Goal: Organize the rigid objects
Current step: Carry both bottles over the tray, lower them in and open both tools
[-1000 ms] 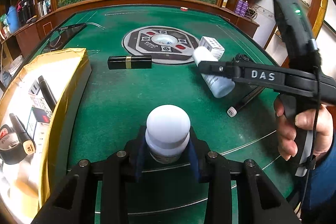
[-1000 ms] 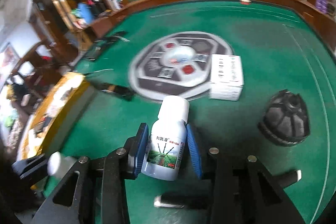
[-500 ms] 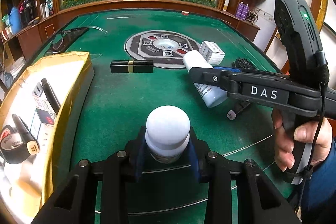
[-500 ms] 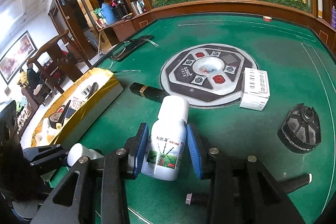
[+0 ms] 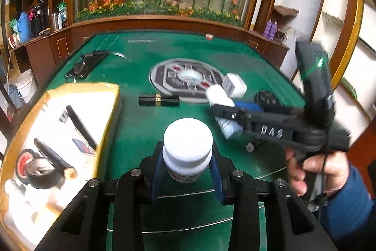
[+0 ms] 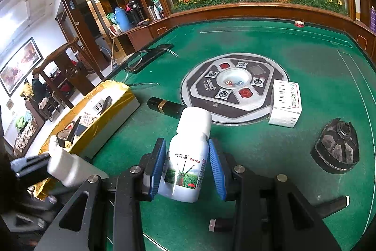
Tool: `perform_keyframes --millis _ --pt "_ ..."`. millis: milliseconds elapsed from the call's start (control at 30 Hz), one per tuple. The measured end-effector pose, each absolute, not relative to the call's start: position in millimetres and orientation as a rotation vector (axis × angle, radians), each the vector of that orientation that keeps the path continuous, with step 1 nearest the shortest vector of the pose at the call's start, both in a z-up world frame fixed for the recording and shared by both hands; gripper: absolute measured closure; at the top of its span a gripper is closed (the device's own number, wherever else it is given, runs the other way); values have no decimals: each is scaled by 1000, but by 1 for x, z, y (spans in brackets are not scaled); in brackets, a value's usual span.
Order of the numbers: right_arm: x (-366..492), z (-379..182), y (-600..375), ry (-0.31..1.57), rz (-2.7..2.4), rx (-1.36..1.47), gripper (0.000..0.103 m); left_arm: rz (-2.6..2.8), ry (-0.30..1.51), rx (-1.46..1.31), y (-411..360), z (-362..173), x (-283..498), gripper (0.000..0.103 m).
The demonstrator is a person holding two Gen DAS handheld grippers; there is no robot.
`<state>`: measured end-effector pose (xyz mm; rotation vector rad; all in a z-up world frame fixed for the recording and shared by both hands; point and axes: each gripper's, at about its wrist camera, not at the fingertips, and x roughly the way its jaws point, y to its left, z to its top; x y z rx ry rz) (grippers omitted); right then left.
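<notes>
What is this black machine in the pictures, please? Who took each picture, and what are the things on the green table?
There is no robot. A person holds a two-finger gripper in each hand, and each gripper carries a camera looking along its fingers.

The left camera shows the left gripper shut on a white jar. It also sees the person's right hand.

The right camera shows the right gripper shut on a white bottle with a picture label.

On the table lie a black tube with a gold band, a white carton, a black ribbed cap and a gold box holding tape and pens.
</notes>
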<state>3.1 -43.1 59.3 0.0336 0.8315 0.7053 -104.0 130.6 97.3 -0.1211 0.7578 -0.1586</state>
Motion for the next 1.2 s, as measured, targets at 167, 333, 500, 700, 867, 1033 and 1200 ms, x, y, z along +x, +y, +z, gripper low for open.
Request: perform_keyframes --millis 167,333,500,700,867,1033,1200 --pt "-1 63 -41 811 716 48 67 -120 706 -142 156 114 -115 65" --pt "-2 69 -37 796 731 93 67 -70 683 -176 182 120 -120 65" --pt "-3 75 -27 821 775 162 67 -4 670 -214 218 122 -121 65" --pt "-10 80 18 874 850 176 67 61 680 -248 258 117 -119 65" --pt "-17 93 73 871 906 117 67 104 716 -265 287 103 -110 65" --pt "-8 92 121 909 907 89 67 121 750 -277 308 91 -96 65" --pt "4 85 156 928 860 24 67 121 774 -319 323 80 -82 65"
